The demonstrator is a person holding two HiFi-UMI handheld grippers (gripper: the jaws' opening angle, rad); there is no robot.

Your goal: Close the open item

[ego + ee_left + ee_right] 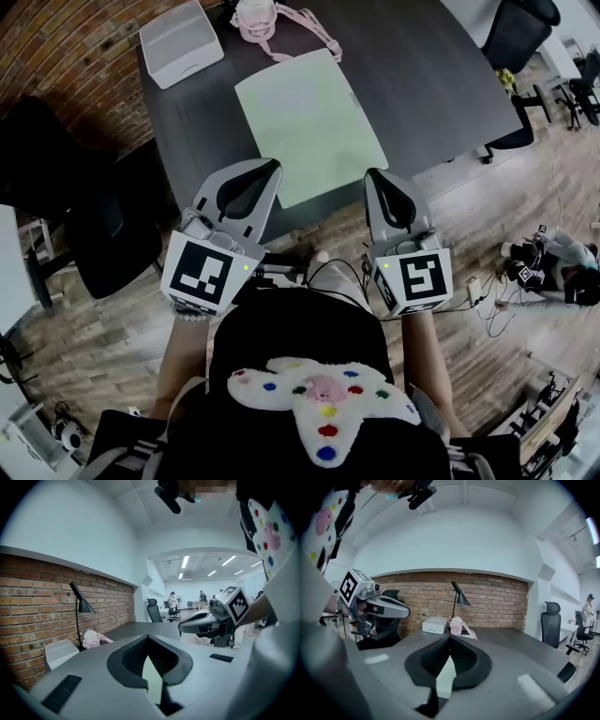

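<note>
We held both tools at the near edge of the table (441,84), short of any work. The left gripper (265,172) and the right gripper (379,180) each had their jaws pressed together with nothing between them, and their tips hung just over the near end of the green folder (309,112).

That folder lay flat in the middle of the table, its near end at the table's near edge. A white box (181,42) stood at the far left corner, and a pink pouch (260,16) lay at the far edge. We took the folder for the task's thing, since it sat right in front of us. From above it looked like one flat leaf with no cover raised, so we judged the closing either finished or not begun; we could not tell which.

If a cover was still open, the next move called for sliding one shut tip under its free edge and swinging it over. The other gripper would pin the folder so it did not skid off the near edge.
</note>
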